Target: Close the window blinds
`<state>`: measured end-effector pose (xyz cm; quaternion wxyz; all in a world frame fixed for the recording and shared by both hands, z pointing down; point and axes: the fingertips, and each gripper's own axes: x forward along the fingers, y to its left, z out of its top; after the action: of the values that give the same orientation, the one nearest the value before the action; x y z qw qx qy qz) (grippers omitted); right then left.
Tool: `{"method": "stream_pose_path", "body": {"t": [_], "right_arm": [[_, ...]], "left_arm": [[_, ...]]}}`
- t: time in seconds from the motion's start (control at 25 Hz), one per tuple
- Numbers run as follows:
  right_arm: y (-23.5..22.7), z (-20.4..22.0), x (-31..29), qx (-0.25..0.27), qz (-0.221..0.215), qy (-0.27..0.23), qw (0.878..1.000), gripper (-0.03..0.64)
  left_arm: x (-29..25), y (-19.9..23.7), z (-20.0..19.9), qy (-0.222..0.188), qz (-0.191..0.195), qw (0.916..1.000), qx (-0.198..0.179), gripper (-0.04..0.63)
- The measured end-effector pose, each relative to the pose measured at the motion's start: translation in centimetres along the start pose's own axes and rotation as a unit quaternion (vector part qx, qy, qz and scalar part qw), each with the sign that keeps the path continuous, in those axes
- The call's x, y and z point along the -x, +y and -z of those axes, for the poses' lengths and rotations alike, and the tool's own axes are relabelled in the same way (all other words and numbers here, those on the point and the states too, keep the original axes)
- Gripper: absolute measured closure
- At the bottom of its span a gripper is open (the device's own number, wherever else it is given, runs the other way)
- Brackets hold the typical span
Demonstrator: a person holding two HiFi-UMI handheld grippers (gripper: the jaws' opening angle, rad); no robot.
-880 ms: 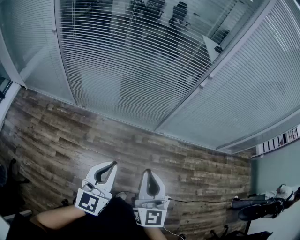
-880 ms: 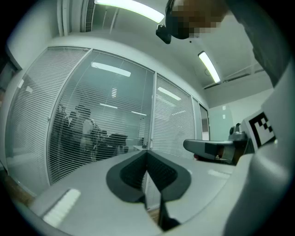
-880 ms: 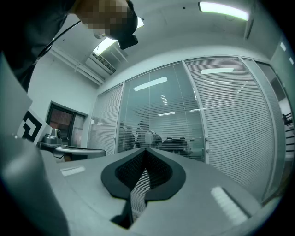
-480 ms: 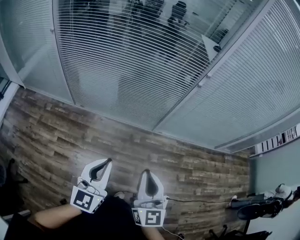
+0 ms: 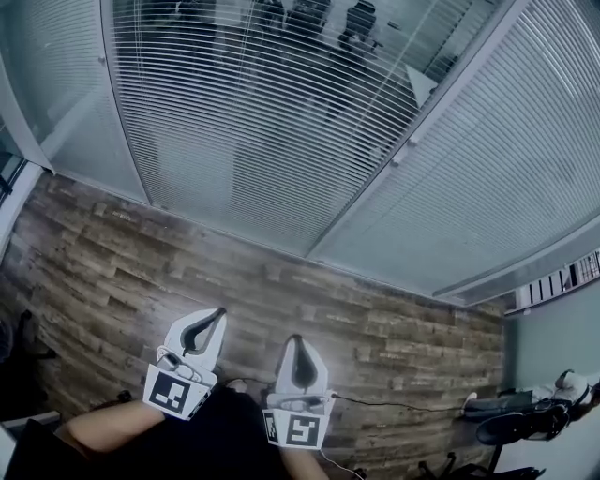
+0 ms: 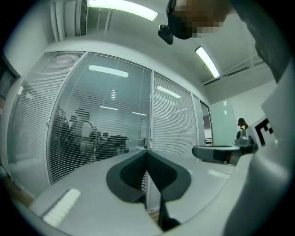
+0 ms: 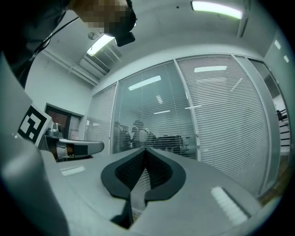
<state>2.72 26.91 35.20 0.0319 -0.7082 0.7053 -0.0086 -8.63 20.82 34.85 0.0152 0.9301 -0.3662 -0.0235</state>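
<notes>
L claw (image 5: 220,313) sits low, held level, jaws pinched tip to tip w/ nothing btwn them. Wood floor (image 5: 103,253) runs under it & ahead to the glass wall. Far left of L claw is a narrow pane (image 5: 47,84), pale, slat angle hard to tell. Ahead & a bit left of L claw are the mid blinds (image 5: 253,122). Slats are tilted open, so a room w/ people (image 6: 85,131) & dark chairs (image 5: 361,21) shows thru.

R claw (image 5: 296,338) is just beside L claw on its right, not touching. It is also level, jaws closed together, empty. Ahead & right of R claw a white post (image 5: 450,94) splits the wall, w/ a small knob (image 5: 411,142) on it. Right of that post are the right blinds (image 5: 516,178), slats turned shut, no view thru. Both claws are well apart from all blinds. On the floor right of R claw lies a thin cable (image 5: 394,403).
</notes>
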Motion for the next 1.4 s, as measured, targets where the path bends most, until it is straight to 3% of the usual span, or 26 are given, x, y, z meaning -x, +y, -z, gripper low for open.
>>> {"method": "stream_pose_path", "body": {"t": [0.4, 0.6, 0.88, 1.28, 1.4], "right_arm": [[-3.3, 1.8, 2.0, -0.016, 0.019, -0.005, 1.000, 0.614], [-3.5, 3.7, 0.2, -0.026, 0.025, -0.004, 0.999, 0.614], [-5.2, 5.0, -5.6, -0.008, 0.045, 0.010, 0.999, 0.614], [-9.6, 3.9, -16.7, 0.005, 0.115, 0.021, 0.993, 0.614], [-11.6, 3.2, -18.3, 0.014, 0.139, 0.016, 0.990, 0.612]], "left_arm": [[-0.4, -3.2, 2.3, 0.000, 0.004, 1.0000, 0.007, 0.594], [-1.1, -0.7, 4.5, 0.005, 0.013, 0.9999, 0.003, 0.594], [-7.4, 3.3, 6.1, 0.002, 0.020, 0.9996, 0.021, 0.594], [-17.0, 8.7, 6.2, 0.004, 0.091, 0.9947, 0.047, 0.594], [-19.2, 9.7, 5.8, 0.006, 0.111, 0.9934, 0.029, 0.594]]}}
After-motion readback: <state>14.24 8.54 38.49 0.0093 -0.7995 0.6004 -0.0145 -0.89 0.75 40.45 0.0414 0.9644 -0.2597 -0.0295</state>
